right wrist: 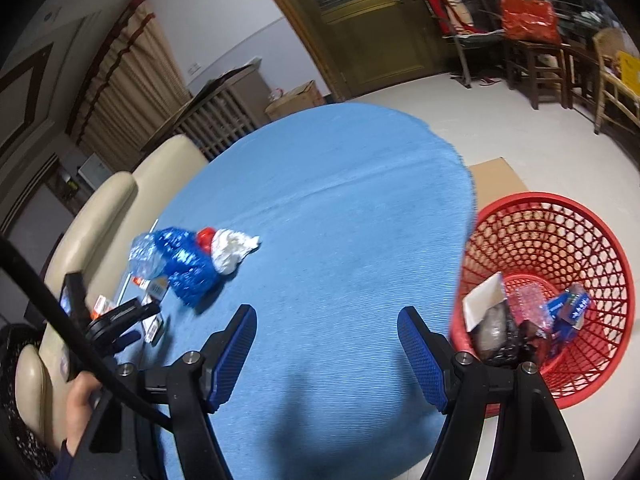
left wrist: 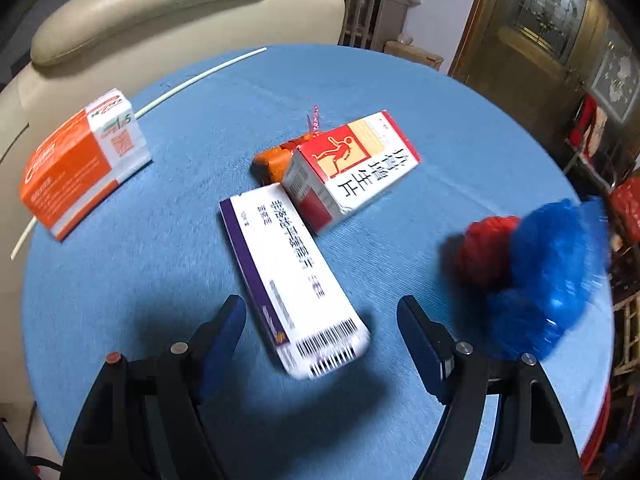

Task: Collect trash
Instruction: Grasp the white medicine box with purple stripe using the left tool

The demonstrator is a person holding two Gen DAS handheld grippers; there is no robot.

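Three boxes [left wrist: 296, 276], one red basket [right wrist: 548, 280]

Three medicine boxes [left wrist: 294, 276] and crumpled blue plastic [left wrist: 552, 272] lie on the table.

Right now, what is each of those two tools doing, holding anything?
Left tool: open, empty, hovering over the white and purple box on the blue table.
Right tool: open, empty, above bare tablecloth beside the red basket.

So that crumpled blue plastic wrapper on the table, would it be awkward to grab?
The blue plastic wrapper looks thin and crinkled, so probably floppy and very light. It would likely squash between the fingers rather than hold its shape. Its glossy surface might slip; it shouldn't roll.
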